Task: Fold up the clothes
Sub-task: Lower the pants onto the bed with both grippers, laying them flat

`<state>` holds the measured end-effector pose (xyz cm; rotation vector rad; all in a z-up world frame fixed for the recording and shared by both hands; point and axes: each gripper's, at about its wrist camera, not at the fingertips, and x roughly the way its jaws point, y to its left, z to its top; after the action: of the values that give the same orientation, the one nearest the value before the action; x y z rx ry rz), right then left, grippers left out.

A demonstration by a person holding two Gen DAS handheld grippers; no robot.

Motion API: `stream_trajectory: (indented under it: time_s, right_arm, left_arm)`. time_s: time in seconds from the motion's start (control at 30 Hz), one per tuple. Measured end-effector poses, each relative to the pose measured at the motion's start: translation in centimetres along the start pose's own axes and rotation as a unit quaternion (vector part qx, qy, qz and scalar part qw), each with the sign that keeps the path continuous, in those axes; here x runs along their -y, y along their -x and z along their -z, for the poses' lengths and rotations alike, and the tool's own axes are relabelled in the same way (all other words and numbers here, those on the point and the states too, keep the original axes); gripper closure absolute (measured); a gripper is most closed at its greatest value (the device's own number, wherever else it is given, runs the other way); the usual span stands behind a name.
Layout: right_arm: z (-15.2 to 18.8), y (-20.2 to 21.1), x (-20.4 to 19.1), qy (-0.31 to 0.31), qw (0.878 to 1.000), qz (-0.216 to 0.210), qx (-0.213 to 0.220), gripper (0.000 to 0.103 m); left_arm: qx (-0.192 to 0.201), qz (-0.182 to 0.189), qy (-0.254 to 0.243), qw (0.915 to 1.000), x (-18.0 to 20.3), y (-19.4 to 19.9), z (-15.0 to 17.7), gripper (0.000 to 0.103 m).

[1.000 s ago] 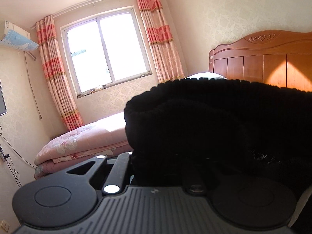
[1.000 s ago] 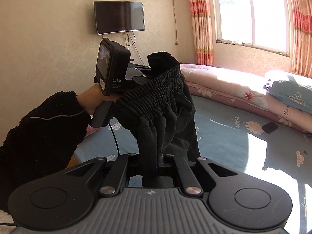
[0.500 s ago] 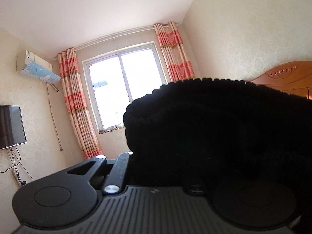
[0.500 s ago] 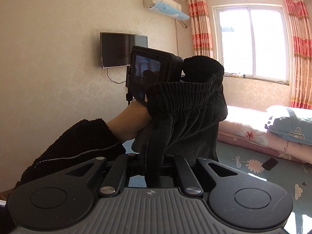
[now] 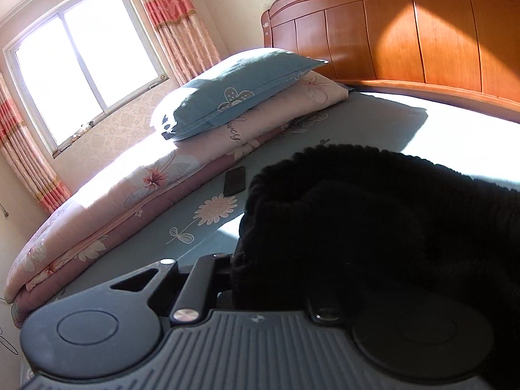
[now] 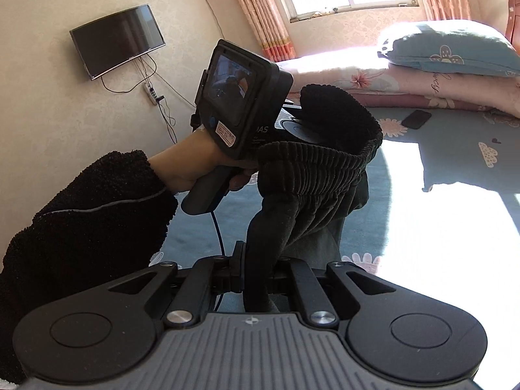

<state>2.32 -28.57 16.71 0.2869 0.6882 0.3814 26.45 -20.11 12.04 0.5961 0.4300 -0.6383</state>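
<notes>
Both pairs of jaws are clamping the same dark garment [image 6: 312,175]: the right gripper [image 6: 256,269] is pinching a fold of it between nearly closed fingers, and the left gripper [image 6: 294,120] is gripping the ribbed elastic waistband, which is bunching over its tip. The garment is hanging in the air between the 2 grippers, above the bed [image 5: 383,120], with its loose cloth dropping toward the sheet.

The bed is filling most of both views, its blue flowered sheet lying half in bright sunlight. A wooden headboard [image 5: 406,32] is standing at its far end. A folded pink quilt [image 5: 130,201] is running along the window side of the bed, and a blue pillow [image 5: 234,94] is resting on top of it. In the right wrist view a person's hand [image 6: 191,165], in a fuzzy black sleeve [image 6: 87,214], is holding the left gripper's handle. A wall-mounted television [image 6: 117,40] is hanging behind it. A dark phone [image 5: 234,181] is lying on the sheet just beside the quilt.
</notes>
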Motion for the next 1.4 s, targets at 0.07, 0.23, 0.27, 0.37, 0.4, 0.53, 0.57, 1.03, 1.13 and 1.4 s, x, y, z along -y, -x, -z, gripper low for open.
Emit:
stream_trajectory:
  time_s: [0.07,0.23,0.27,0.37,0.4,0.53,0.57,1.03,1.13,1.4]
  right_arm:
    - [0.9,0.5,2.6,-0.03,0.999,0.007,0.009,0.095]
    - [3.1,1.6,8.1,-0.092,0.995,0.026,0.041,0.094]
    - [3.6,1.9,9.3,-0.109,0.992,0.038,0.053,0.094]
    - [5.3,2.8,11.7,-0.119,0.986,0.085,0.077,0.094]
    - [6.0,3.0,12.4,-0.121,0.984,0.103,0.079,0.094]
    - [8.7,3.3,15.0,-0.121,0.973,0.181,0.076,0.094]
    - [9.3,3.1,15.7,-0.125,0.97,0.196,0.071,0.094]
    - [17.4,-2.6,27.8,-0.272,0.91,0.311,-0.034,0.087]
    - [18.2,-2.8,27.6,-0.27,0.907,0.32,-0.049,0.082]
    - [18.3,0.1,26.3,-0.26,0.892,0.37,-0.002,0.069]
  left_arm:
    - [0.008,0.007,-0.002,0.9999,1.8,-1.3,-1.5,0.092]
    - [0.053,0.018,0.0,0.9984,5.7,-4.9,-6.2,0.092]
    - [0.064,0.021,-0.003,0.9978,6.9,-5.6,-6.8,0.092]
    - [0.071,0.045,-0.027,0.9961,11.0,-8.2,-8.1,0.092]
    - [0.066,0.056,-0.035,0.9956,12.5,-9.3,-8.4,0.092]
    - [0.043,0.097,-0.074,0.9916,18.8,-13.6,-8.4,0.092]
    - [0.04,0.103,-0.08,0.9906,20.1,-14.4,-8.2,0.092]
    - [-0.013,0.212,-0.054,0.9758,22.9,-16.1,-4.4,0.054]
    - [-0.011,0.235,0.0,0.9719,20.4,-14.9,-4.7,0.051]
    - [-0.027,0.143,-0.031,0.9888,14.4,-9.5,-2.3,0.044]
